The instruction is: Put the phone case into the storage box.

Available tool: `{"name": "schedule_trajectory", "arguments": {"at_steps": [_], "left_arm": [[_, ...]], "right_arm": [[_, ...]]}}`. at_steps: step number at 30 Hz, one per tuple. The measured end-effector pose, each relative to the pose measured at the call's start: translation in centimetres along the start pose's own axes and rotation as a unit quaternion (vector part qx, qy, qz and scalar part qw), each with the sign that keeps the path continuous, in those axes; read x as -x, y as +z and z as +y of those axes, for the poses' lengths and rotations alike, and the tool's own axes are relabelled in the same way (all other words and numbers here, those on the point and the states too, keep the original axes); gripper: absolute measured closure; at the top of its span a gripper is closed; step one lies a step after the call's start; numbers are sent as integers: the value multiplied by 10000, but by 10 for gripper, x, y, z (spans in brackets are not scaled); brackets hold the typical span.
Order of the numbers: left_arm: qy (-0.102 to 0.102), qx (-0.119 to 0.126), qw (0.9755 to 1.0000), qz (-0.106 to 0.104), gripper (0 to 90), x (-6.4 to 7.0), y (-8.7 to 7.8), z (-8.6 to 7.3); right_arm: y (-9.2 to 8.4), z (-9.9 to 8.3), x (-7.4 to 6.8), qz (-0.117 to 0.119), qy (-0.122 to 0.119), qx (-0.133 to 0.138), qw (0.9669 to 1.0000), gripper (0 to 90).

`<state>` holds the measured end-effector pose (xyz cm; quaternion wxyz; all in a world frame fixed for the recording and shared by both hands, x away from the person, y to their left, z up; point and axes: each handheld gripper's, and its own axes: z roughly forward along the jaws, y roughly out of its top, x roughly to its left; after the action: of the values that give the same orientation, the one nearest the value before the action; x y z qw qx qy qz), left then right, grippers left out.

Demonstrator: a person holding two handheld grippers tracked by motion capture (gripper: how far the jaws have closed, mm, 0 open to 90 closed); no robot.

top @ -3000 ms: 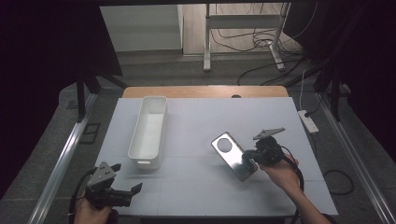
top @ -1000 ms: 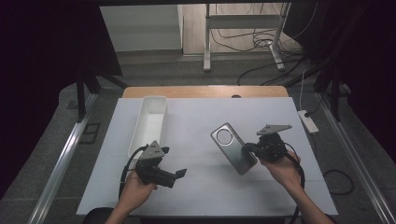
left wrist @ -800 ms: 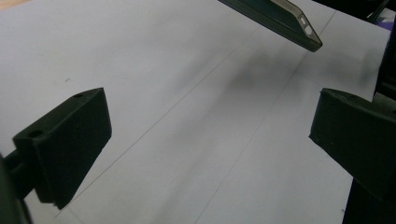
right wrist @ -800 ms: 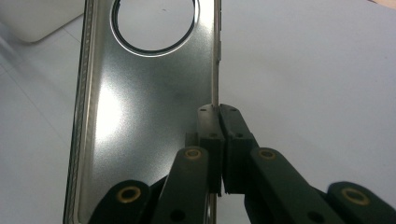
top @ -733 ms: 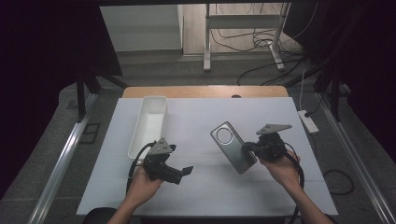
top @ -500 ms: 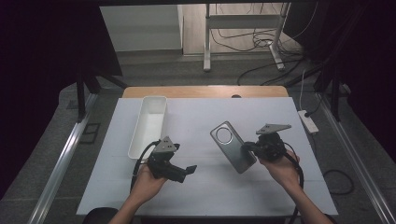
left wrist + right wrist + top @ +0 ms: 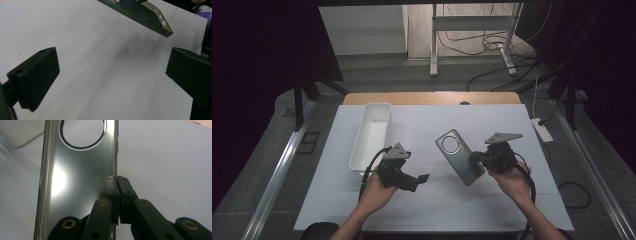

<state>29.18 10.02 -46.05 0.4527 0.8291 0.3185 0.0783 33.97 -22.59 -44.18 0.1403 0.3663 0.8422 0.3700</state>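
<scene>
A grey, translucent phone case with a large round camera opening (image 7: 459, 156) is held above the white sheet-covered surface (image 7: 437, 210), slanting from about 11 o'clock down to 5 o'clock in the high view. The right gripper (image 7: 475, 158) has its jaws pressed fully together on the case's thin side wall; in the right gripper view the two black pads meet on that edge (image 7: 117, 195), with the case (image 7: 75, 182) stretching away toward 12 o'clock and the round opening near the top. The hand behind it (image 7: 512, 180) comes in from 5 o'clock of the high view. The left gripper (image 7: 422, 179) sits at about 9 o'clock of the case, well apart from it, its jaws spread wide with nothing between them; in the left gripper view the two black jaws stand at the left and right edges of the frame over bare white surface, and a lower corner of the case (image 7: 150, 20) hangs at 1 o'clock, with its soft shadow on the sheet below. The left hand (image 7: 374, 192) holds that gripper low over the surface. A long white rectangular plastic tray (image 7: 363, 159) lies at 11 o'clock of the left gripper, running lengthwise toward the far edge; its inside shows as plain white, with no contents to be seen.
</scene>
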Motion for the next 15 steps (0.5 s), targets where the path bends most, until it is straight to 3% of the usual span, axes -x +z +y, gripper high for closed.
{"name": "schedule_trajectory", "arguments": {"at_steps": [15], "left_arm": [[24, -65, 10000, -64, 0, 3, 18, 13]], "right_arm": [[2, 2, -7, 27, -27, 44, 10000, 882]]}}
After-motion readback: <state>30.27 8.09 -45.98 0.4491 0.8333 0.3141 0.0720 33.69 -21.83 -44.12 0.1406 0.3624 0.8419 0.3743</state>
